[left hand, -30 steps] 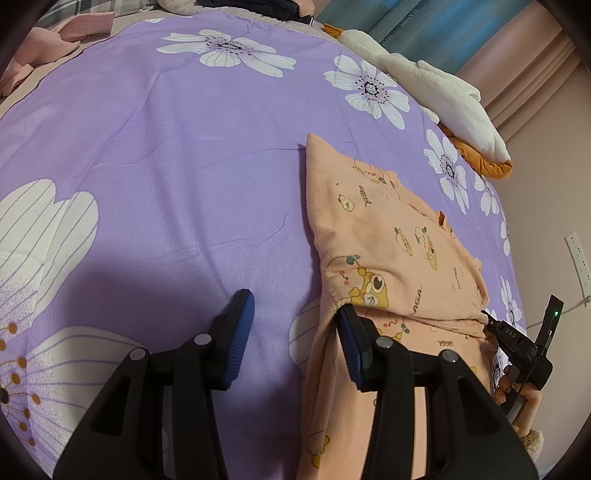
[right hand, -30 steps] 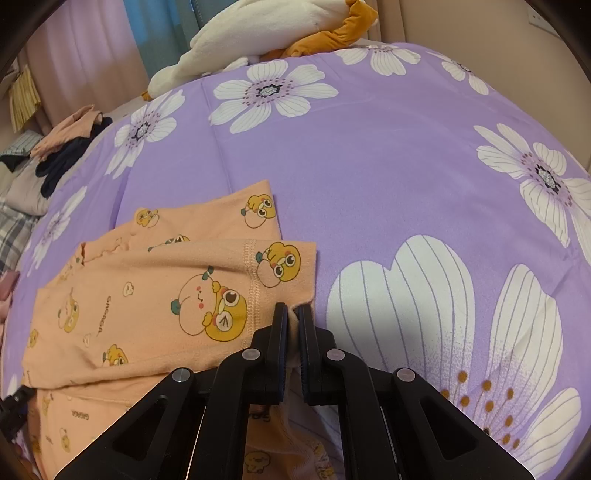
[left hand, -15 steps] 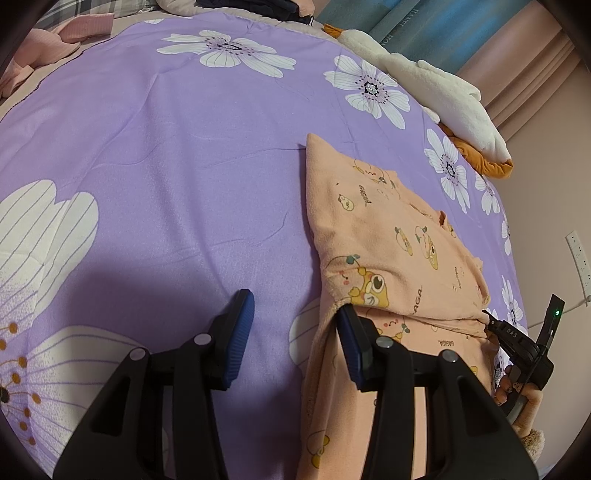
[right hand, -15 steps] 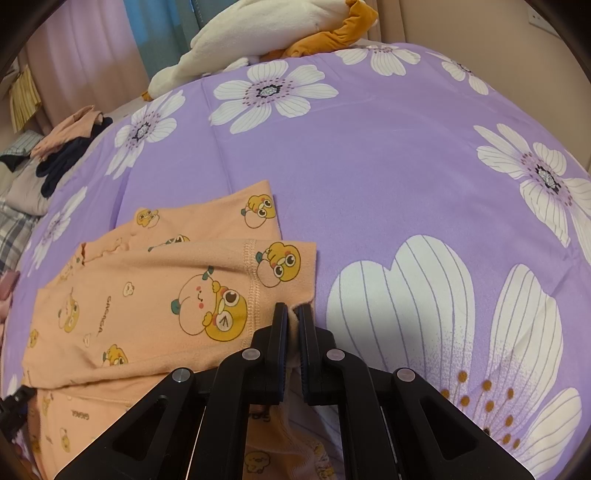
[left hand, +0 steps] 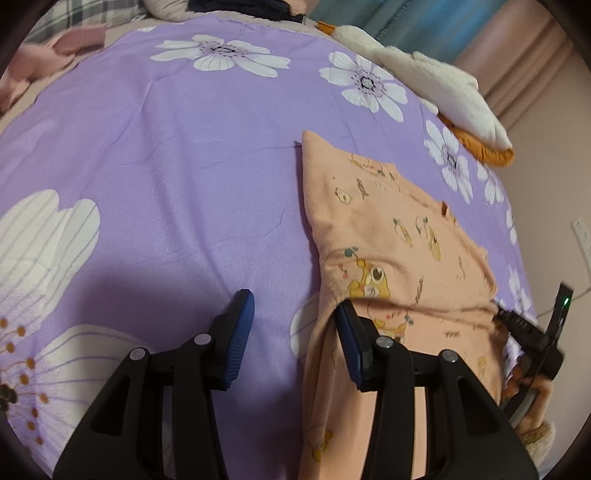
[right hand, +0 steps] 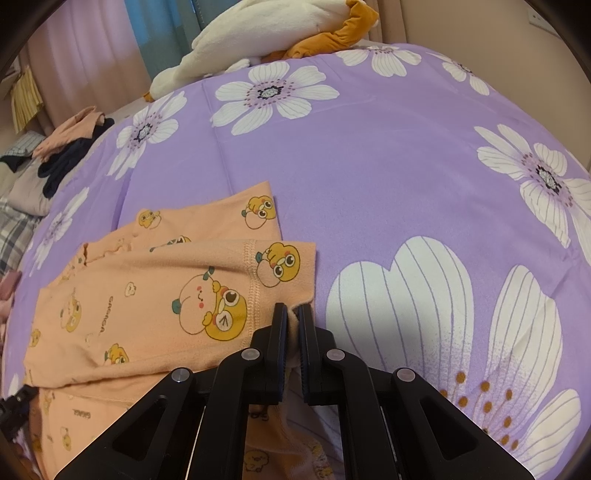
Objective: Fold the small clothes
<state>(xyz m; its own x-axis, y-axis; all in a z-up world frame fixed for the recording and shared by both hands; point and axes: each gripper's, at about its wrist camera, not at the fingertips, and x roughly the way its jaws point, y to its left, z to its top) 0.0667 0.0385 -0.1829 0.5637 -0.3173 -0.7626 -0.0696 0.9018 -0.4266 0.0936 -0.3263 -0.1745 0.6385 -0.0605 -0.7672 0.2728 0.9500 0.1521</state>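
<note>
Right gripper (right hand: 291, 314) nearest the lens, jaws drawn almost together and pinched on a corner of the peach garment (right hand: 155, 295); a thin fold of the cloth showed between the blue pads, bunched and lifted a little off the bed; the rest of the garment lay flat to the left of the jaws, one printed layer folded over another, cartoon ducks facing up. Left gripper (left hand: 291, 321) stood partly open with nothing between the pads; only purple cloth showed in the gap; its right finger (left hand: 351, 339) lay against the garment's near edge, where the peach cloth draped down beside it; its left finger (left hand: 236, 332) was over bare sheet, apart from the garment. In the left wrist view the garment ran away from the jaws toward the far right, narrowing to a point; the right gripper's body showed at the right edge with a small green light, at the garment's other near corner. Purple bedsheet (right hand: 388, 166) with large white flowers under everything; the garment lay on its near half. Further off, a white and orange plush toy (right hand: 266, 33) rested at the sheet's far edge; a heap of dark and pink clothes (right hand: 70, 144) sat at the far left; curtains (right hand: 85, 48) beyond.
</note>
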